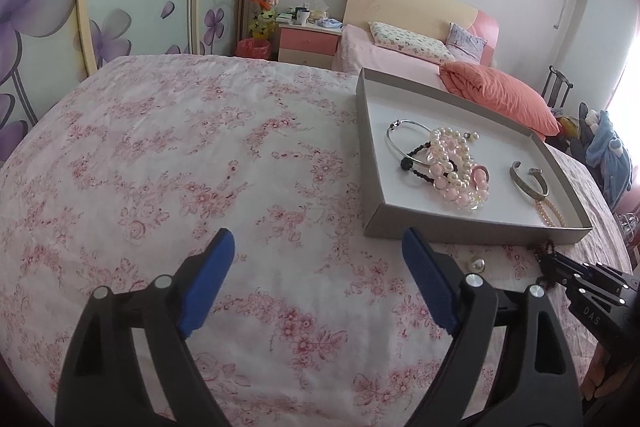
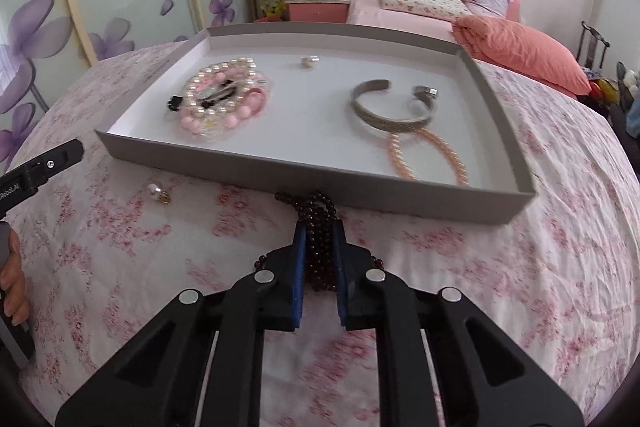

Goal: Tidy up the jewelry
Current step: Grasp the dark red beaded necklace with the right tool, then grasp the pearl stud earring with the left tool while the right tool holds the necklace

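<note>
A shallow grey tray (image 2: 320,183) (image 1: 472,227) lies on the floral sheet. Inside it are a heap of pearl and pink bead bracelets (image 2: 224,95) (image 1: 460,167), a silver cuff (image 2: 390,115) (image 1: 528,183), a peach bead strand (image 2: 452,159) and a small earring (image 2: 309,62). My right gripper (image 2: 320,231) is shut on a dark red bead bracelet (image 2: 316,207) just in front of the tray's near wall. A loose pearl earring (image 2: 158,193) (image 1: 476,263) lies on the sheet. My left gripper (image 1: 316,247) stands open over bare sheet, left of the tray, with nothing between its pads.
The work surface is a bed with a pink floral sheet (image 1: 180,155). Beyond it stand a second bed with an orange quilt (image 2: 520,47), a pink nightstand (image 1: 308,43) and wardrobe doors with purple flowers (image 1: 48,15). A hand (image 2: 12,283) shows at the left edge of the right wrist view.
</note>
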Demonstrator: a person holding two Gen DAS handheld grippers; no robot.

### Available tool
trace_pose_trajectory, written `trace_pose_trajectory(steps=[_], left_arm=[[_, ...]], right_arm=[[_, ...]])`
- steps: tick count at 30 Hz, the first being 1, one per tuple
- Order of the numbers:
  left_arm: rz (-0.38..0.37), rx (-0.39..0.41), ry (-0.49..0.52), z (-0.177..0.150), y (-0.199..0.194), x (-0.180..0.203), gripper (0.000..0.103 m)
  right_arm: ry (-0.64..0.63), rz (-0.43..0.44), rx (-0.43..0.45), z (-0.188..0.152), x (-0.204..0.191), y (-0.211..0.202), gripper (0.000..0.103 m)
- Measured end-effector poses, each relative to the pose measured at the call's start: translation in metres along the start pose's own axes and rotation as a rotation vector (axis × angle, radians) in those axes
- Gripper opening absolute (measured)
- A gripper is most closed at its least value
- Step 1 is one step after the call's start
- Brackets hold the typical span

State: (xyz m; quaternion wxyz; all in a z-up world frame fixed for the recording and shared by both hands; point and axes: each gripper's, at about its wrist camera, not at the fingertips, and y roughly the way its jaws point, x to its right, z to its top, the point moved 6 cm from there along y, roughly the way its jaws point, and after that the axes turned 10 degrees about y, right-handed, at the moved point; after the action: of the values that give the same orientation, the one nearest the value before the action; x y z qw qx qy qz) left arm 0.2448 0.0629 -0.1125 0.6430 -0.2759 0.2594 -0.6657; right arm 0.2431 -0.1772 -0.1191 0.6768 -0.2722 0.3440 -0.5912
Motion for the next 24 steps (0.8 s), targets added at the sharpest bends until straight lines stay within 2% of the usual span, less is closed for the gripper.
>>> trace_pose_trajectory(steps=[6,8,11,14,20,22,24], left_arm=[[-0.011,0.016,0.067,0.001,-0.006,0.014,0.084],[-0.029,0.01,0.106,0.001,-0.008,0.026,0.084],[-0.063,-0.004,0.172,-0.002,-0.011,0.049,0.09],[-0.089,-0.032,0.222,-0.005,-0.011,0.072,0.09],[-0.088,-0.081,0.258,-0.008,0.003,0.105,0.09],[-0.08,-0.093,0.26,-0.007,0.008,0.112,0.089],[-0.064,-0.108,0.263,-0.006,0.014,0.119,0.08]], right_arm=[[0.067,-0.094,0.018,-0.006,0.043,-0.011,0.013],[0.103,-0.082,0.017,-0.007,0.051,-0.013,0.013],[0.092,-0.096,0.017,-0.006,0.048,-0.012,0.013],[0.073,-0.116,0.02,-0.006,0.045,-0.012,0.013],[0.082,-0.104,0.018,-0.006,0.047,-0.012,0.013],[0.087,-0.099,0.017,-0.006,0.047,-0.012,0.013],[0.091,-0.092,0.016,-0.005,0.048,-0.012,0.013]])
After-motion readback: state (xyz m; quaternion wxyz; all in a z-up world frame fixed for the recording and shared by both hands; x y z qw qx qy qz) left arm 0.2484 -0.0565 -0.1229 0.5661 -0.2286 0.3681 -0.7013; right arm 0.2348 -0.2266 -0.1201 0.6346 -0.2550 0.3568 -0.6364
